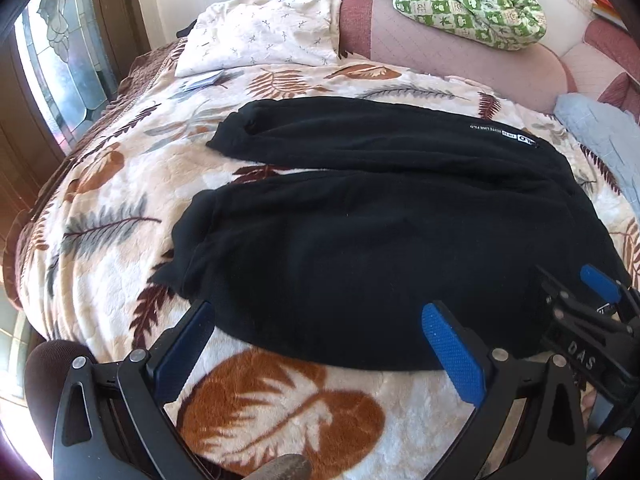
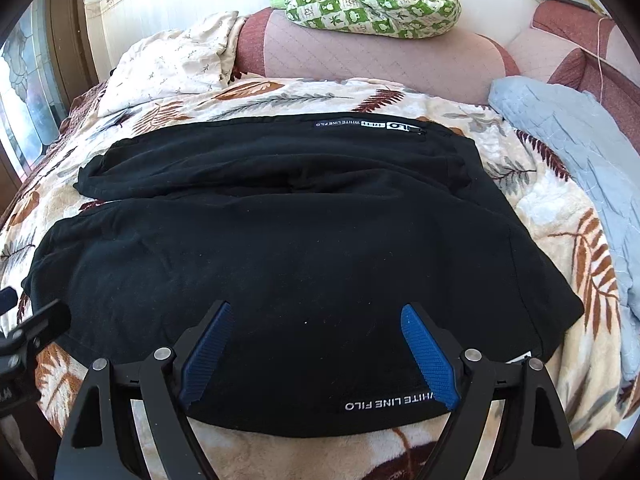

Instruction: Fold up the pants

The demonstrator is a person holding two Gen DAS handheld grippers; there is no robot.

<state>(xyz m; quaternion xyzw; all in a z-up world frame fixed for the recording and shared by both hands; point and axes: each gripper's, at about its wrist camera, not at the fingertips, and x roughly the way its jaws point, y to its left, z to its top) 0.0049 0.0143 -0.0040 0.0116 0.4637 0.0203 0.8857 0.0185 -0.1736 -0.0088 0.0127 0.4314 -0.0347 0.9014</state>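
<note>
Black pants (image 1: 360, 216) lie spread flat across the bed, legs pointing left, waistband at the right; they fill the middle of the right wrist view (image 2: 280, 248). White lettering shows along the near side seam (image 2: 390, 399) and the far seam. My left gripper (image 1: 320, 320) is open and empty, just above the near edge of the near leg. My right gripper (image 2: 316, 316) is open and empty over the near edge of the pants close to the waist. The right gripper also shows in the left wrist view (image 1: 592, 312) at the right.
A leaf-print blanket (image 1: 120, 208) covers the bed. A cream pillow (image 1: 264, 36) lies at the far left, a pink headboard (image 1: 460, 52) behind with a green patterned quilt (image 1: 460, 0) on it. A light blue cloth (image 2: 580, 152) lies to the right. A window (image 1: 52, 64) is on the left.
</note>
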